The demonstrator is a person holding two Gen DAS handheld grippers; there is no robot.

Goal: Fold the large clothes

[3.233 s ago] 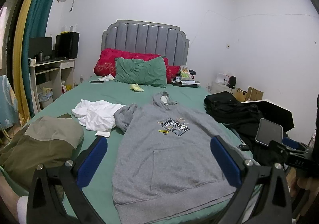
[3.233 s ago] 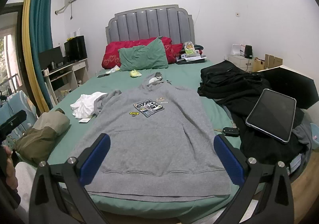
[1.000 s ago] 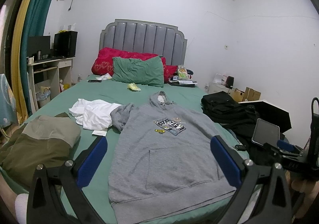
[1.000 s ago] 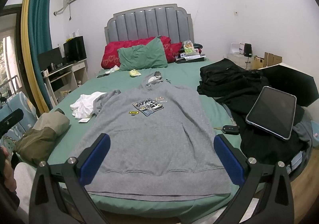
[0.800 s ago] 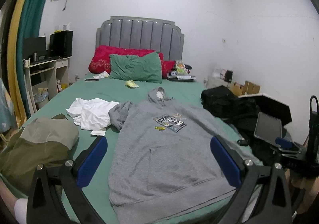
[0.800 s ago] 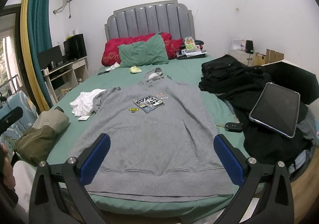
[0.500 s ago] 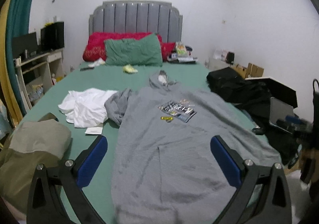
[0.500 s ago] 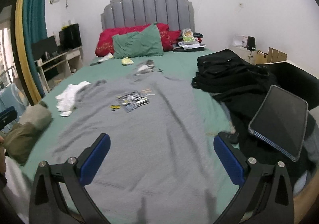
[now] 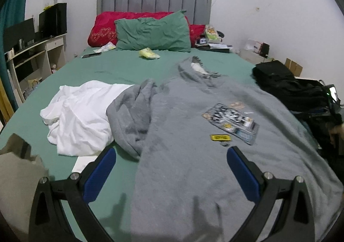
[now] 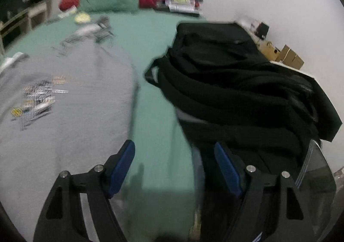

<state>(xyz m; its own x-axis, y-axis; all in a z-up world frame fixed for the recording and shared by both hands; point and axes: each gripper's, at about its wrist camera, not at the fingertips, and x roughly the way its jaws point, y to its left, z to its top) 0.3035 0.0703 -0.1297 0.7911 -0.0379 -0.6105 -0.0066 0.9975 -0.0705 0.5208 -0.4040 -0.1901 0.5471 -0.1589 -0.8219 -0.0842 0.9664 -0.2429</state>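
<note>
A grey hoodie [image 9: 204, 145] with a printed chest patch lies flat, front up, on the green bed [image 9: 120, 67]. Its left sleeve [image 9: 133, 110] is bunched beside the body. My left gripper [image 9: 171, 168] hovers open over the hoodie's lower left part, nothing between its blue pads. In the blurred right wrist view the hoodie [image 10: 64, 112] fills the left side. My right gripper [image 10: 174, 162] hangs above the green strip between the hoodie's right edge and a black clothes pile [image 10: 236, 91]; its jaws are closing with nothing between them.
A white garment [image 9: 81, 112] lies left of the hoodie, an olive one [image 9: 17, 177] at the near left. Red and green pillows [image 9: 150, 35] lean on the grey headboard. A tablet edge [image 10: 316, 166] rests on the black pile. A desk [image 9: 32, 48] stands left of the bed.
Both grippers have swept forward and down over the bed. The right one swung right towards the black pile, and its jaws have narrowed. The left stays wide.
</note>
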